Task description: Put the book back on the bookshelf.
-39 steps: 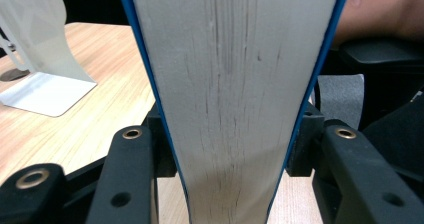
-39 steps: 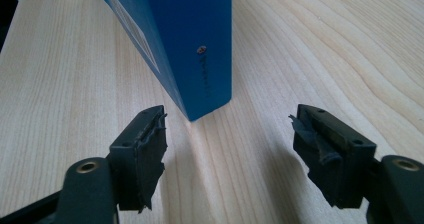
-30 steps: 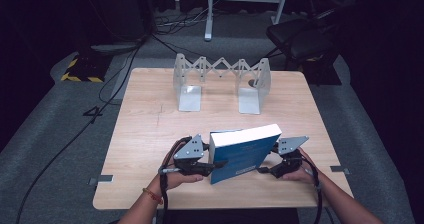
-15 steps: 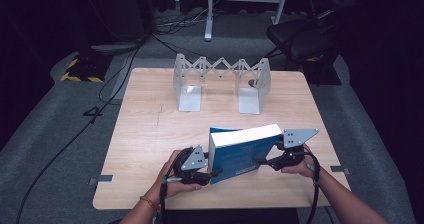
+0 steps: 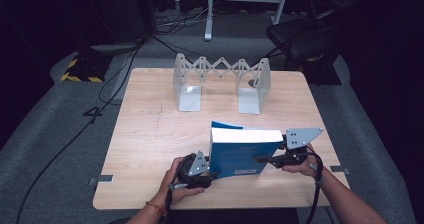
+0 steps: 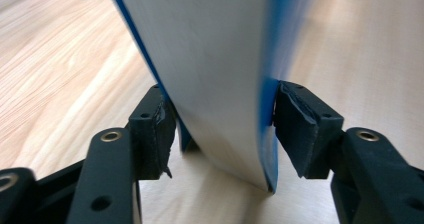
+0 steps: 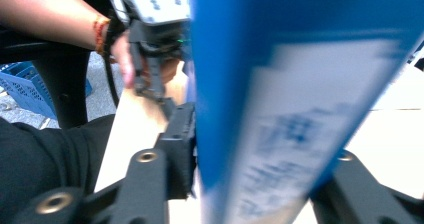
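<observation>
Blue book [image 5: 243, 151] stands upright at the table's [image 5: 150, 134] 5 o'clock. Right gripper [image 5: 265, 160] has just been closing, clamped on its spine; left gripper [image 5: 212, 174] has just been opening, pads [image 6: 157, 121] barely touching the lower edge (loose). Risk: book tips or twists.

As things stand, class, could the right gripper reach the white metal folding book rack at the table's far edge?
Probably not yet: the right gripper is clamped on the upright blue book, though bare tabletop lies before the white rack.
</observation>
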The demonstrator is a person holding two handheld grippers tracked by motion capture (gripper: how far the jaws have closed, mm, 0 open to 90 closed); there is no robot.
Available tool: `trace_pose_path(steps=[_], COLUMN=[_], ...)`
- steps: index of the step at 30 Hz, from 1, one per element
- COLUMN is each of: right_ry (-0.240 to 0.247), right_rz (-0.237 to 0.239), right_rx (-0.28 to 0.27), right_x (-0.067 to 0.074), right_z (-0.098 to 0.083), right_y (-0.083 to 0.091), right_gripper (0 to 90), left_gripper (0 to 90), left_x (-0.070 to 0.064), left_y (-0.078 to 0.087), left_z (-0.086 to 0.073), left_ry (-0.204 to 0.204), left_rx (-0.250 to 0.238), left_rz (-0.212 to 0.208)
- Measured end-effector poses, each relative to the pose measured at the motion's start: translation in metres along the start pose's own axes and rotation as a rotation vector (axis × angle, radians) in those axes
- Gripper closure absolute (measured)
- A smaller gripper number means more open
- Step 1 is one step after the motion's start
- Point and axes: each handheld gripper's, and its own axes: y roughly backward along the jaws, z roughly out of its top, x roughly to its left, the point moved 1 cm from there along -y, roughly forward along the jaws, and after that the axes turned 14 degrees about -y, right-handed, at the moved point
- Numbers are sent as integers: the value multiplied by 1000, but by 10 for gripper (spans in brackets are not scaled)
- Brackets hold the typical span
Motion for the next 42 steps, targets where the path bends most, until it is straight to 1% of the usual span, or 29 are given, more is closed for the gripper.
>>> trace_pose_path(steps=[1,2,3,5,8,10,12,13,15,16,17,18,19,21,23,24,26,27,29,30,31,33,34,35,36,39,40,41,42], right_ry=[4,9,15,15,17,20,18,13,14,12,12,10,5,-9,-25,-25,-35,-43,-50,-49,-51,-63,-63,-63,-81,-71,-75,-76,-76], right_rz=[-8,-25,-45,-72,-104,-126,-144,-152,-182,-194,-194,-205,-219,-242,-255,-263,-274,-278,-278,-279,-278,-283,-294,-294,-302,-298,-294,-293,-293], right_rx=[1,1,1,1,4,11,15,15,14,14,14,12,9,-2,-9,-10,-18,-23,-30,-31,-33,-41,-44,-44,-68,-75,-78,-81,-81], right_x=[2,5,7,9,11,11,10,9,8,7,7,5,3,-1,-4,-5,-7,-7,-8,-8,-8,-8,-7,-7,-6,-5,-6,-6,-6], right_z=[0,-1,-1,-1,-1,0,0,0,0,-1,-1,-1,-3,-5,-6,-7,-7,-8,-8,-8,-8,-8,-7,-7,-3,1,2,2,2], right_y=[1,2,2,3,4,6,8,9,13,15,15,17,20,25,29,31,33,33,33,33,33,32,32,32,32,31,30,30,30], right_gripper=[603,605,605,604,602,601,602,602,605,606,606,606,605,604,603,603,603,602,601,600,599,597,592,592,591,589,588,587,587], left_gripper=[418,420,421,400,382,379,370,357,355,355,355,355,345,341,332,330,327,325,339,338,328,318,312,312,299,290,283,279,278], left_x=[3,5,7,10,13,14,16,18,23,26,26,29,31,36,41,43,47,49,49,50,51,53,53,53,52,49,49,47,47], left_y=[0,-1,-3,-7,-15,-23,-31,-35,-44,-48,-48,-53,-56,-63,-65,-65,-63,-61,-56,-53,-49,-41,-41,-35,-25,-5,-1,5,5], left_z=[0,-1,-1,0,4,7,10,12,17,19,19,21,22,25,26,26,23,20,18,17,15,12,12,9,5,-4,-8,-14,-14], left_ry=[1,17,23,15,-3,-13,-29,-29,-41,-41,-41,-35,-40,-30,-28,-15,11,16,12,12,19,28,28,35,40,29,32,45,45], left_rx=[4,-3,-3,-1,4,10,15,15,13,13,13,10,7,3,3,1,-6,7,33,38,40,62,62,71,82,124,134,157,157], left_rz=[18,28,25,41,46,32,29,24,31,26,26,20,25,16,23,29,43,51,56,55,46,52,52,59,44,49,49,58,58])
